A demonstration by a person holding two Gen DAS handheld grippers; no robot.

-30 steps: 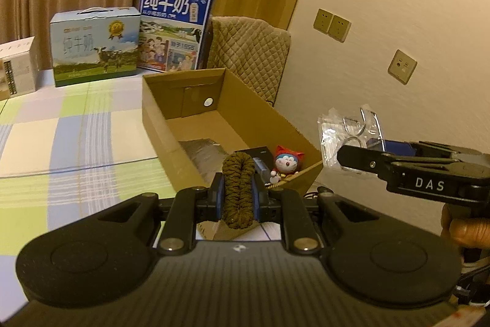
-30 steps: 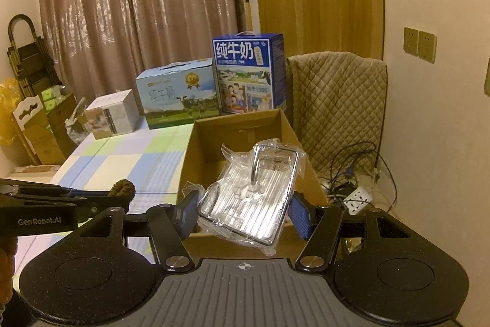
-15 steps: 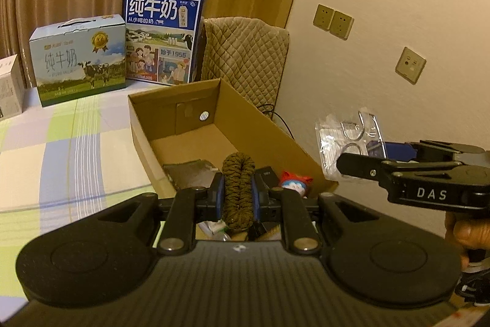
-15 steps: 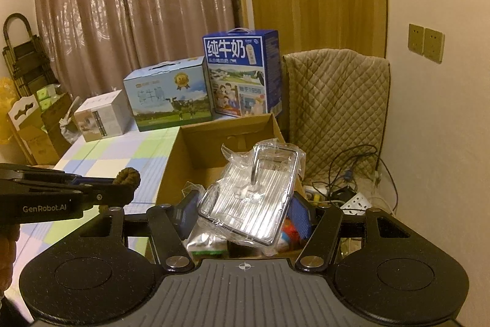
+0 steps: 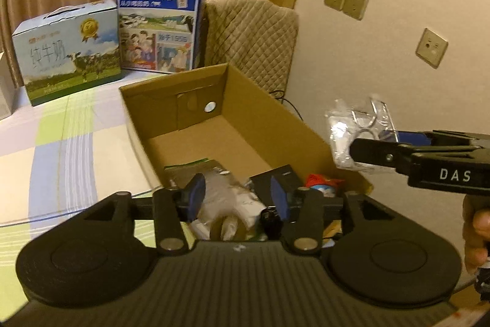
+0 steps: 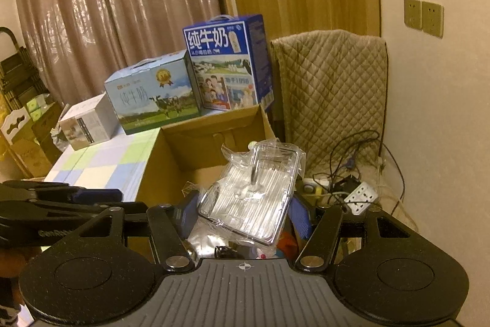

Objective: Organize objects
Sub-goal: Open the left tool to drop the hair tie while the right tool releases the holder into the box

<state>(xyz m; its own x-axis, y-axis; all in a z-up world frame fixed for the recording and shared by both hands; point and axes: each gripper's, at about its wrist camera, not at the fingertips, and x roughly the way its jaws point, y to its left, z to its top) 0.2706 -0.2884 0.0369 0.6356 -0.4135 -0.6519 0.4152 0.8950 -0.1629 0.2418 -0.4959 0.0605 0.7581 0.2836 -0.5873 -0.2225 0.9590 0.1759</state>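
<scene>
The bagged metal rack [image 6: 254, 198], a shiny ribbed piece with a hook, sealed in clear crinkled plastic, sits clamped between the blue pads of the right claw [image 6: 245, 215], tilted up and away from it, above the near end of the cardboard box [image 6: 214, 143]. It looks stiff and light, but the loose film is slippery, so I judge the safest hold to be across the hard metal edges, as now, not on the slack bag. From the left wrist view the same bag [image 5: 358, 127] pokes out beyond the right claw's fingers [image 5: 376, 153], over the box's right wall.

The left claw [image 5: 237, 198] hangs with its jaws spread and nothing between them, directly over the box's near end. Just below it lie a pale glove-like thing [image 5: 229, 201], a grey-green flat packet [image 5: 196, 170], a black case [image 5: 275, 176] and a small red-capped toy figure [image 5: 321, 183], crowded together; the box floor beyond them is bare, which seems the better spot for setting the rack down.

Farther out, on the checked cloth of the desk [image 5: 61, 137], two milk cartons [image 5: 159, 23] stand behind the box. Right of the right claw, a quilted cover [image 6: 330, 88] and a tangle of cables with a power strip [image 6: 358, 195] sit off the desk's edge; a slip there would be awkward.
</scene>
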